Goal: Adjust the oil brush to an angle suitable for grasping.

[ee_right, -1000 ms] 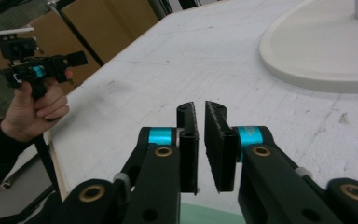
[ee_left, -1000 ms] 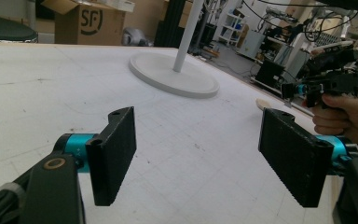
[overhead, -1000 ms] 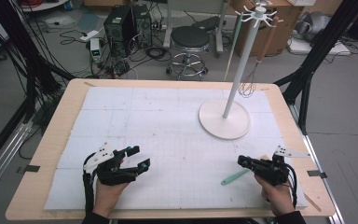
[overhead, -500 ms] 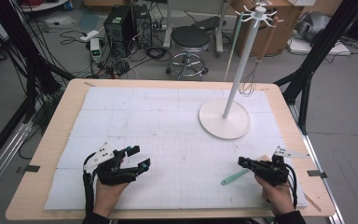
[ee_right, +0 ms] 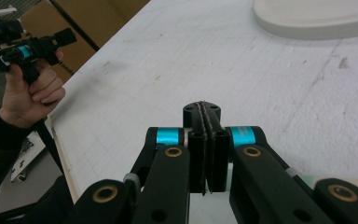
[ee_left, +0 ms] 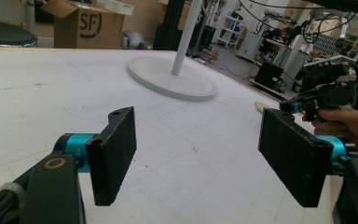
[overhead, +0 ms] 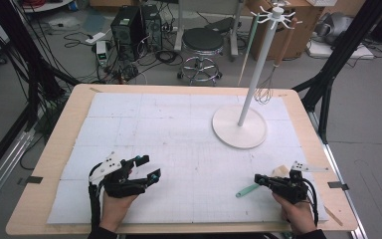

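A wooden table covered by a white gridded mat (overhead: pixel 179 124), seen from above; a person's two hands come in from the near edge, each holding a two-jaw gripper.

The thing in hand is a small spatula (overhead: pixel 247 189). It lies flat on the mat near the right front corner. Its slim pale-green handle points out to the left from under the right gripper (overhead: pixel 257 178), and what looks like a beige blade (overhead: pixel 278 172) shows on the far side of that gripper.

From the right gripper's own camera, its black pads (ee_right: pixel 202 116) are pressed flat together with nothing visible between them. A pale sliver of the spatula (ee_right: pixel 349 181) sits low to one side, so the utensil seems to lie beneath the tool rather than in its grip.

The left gripper (overhead: pixel 148 167) rests well apart, near the left front of the mat, with its jaws spread wide and empty (ee_left: pixel 205 158).

Farther back stands a white hook stand (overhead: pixel 238 127) on a round base, with a whisk (overhead: pixel 263 92) hanging from it.

The spatula looks light, thin and stiff. Lying flat, it gives little height to pinch. The handle looks smooth and could slip or swivel in the pads. The likely best hold is across the green handle close to the blade, where the weight balances.
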Action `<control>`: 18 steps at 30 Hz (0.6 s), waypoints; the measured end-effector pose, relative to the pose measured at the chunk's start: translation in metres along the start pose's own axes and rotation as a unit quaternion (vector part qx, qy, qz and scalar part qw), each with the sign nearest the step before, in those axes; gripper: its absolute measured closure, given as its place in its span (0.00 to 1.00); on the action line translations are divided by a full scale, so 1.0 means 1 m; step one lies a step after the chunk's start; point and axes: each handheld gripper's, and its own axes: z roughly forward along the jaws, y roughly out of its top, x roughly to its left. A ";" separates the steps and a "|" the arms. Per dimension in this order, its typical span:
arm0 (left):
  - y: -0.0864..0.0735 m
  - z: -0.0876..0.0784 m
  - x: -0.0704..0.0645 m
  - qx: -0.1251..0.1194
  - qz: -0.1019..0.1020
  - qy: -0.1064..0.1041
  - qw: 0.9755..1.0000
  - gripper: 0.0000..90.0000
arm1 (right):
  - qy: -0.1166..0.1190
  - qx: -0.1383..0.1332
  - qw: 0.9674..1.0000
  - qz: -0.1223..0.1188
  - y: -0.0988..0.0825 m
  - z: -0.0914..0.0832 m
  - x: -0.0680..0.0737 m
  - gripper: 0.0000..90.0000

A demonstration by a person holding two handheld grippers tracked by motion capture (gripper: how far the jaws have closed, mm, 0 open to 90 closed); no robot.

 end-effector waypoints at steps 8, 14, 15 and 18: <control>0.000 0.001 -0.001 0.002 0.001 -0.001 1.000 0.32 | 0.005 0.009 1.000 0.004 -0.002 0.000 0.000 0.99; 0.000 0.000 0.000 0.000 0.001 0.001 1.000 0.32 | -0.003 0.020 1.000 0.005 -0.003 0.001 0.001 0.99; 0.000 -0.001 0.000 -0.001 0.002 0.000 1.000 0.32 | -0.004 0.021 1.000 0.007 -0.003 0.001 0.001 0.99; 0.001 -0.001 -0.001 -0.003 0.001 0.000 1.000 0.32 | -0.006 0.024 1.000 0.010 -0.004 0.001 0.002 0.99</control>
